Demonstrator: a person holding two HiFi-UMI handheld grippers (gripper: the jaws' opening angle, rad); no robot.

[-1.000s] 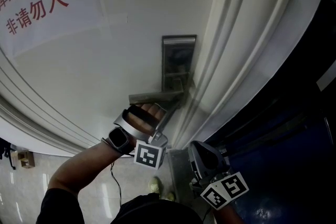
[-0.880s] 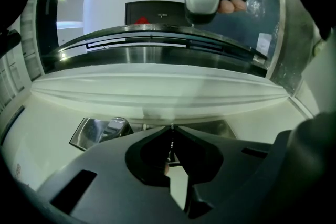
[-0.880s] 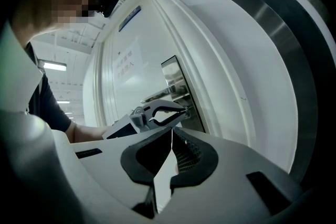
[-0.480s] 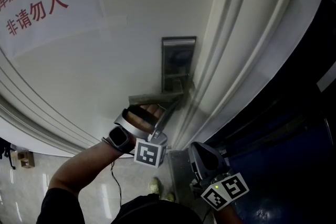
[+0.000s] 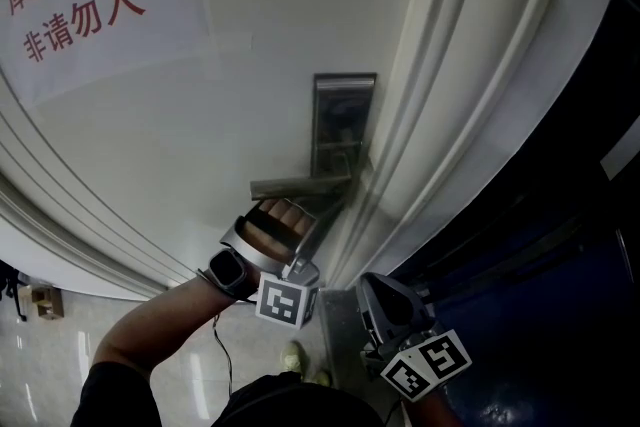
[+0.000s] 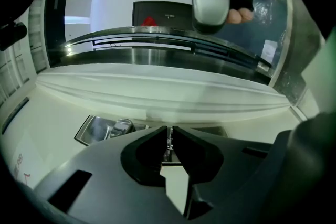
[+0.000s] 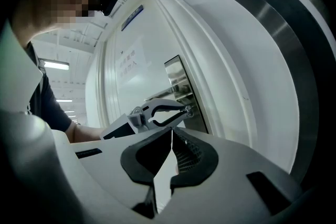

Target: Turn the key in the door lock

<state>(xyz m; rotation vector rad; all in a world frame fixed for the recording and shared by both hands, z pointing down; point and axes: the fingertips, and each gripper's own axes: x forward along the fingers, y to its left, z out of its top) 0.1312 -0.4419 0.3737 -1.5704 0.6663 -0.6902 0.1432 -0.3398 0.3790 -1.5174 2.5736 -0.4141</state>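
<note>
White door point(image 5: 250, 85) carries a steel lock plate point(image 5: 340, 120), with its lever handle point(image 5: 295, 184) jutting out sideways. Just under that handle, the left gripper point(image 6: 169, 132) is clamped tight on the thin key point(image 6: 169, 143) at the plate's lower end. Lower down and apart from the lock, the right gripper point(image 7: 171, 132) is closed on nothing.

The head camera looked steeply down the face of the white door point(image 5: 250, 65) from above, with the brushed-metal lock plate point(image 5: 343, 120) mid-frame. The left gripper camera sat very close under that plate, facing the door, while the right gripper camera looked from further back along the door face; all three shared the plate.
</note>
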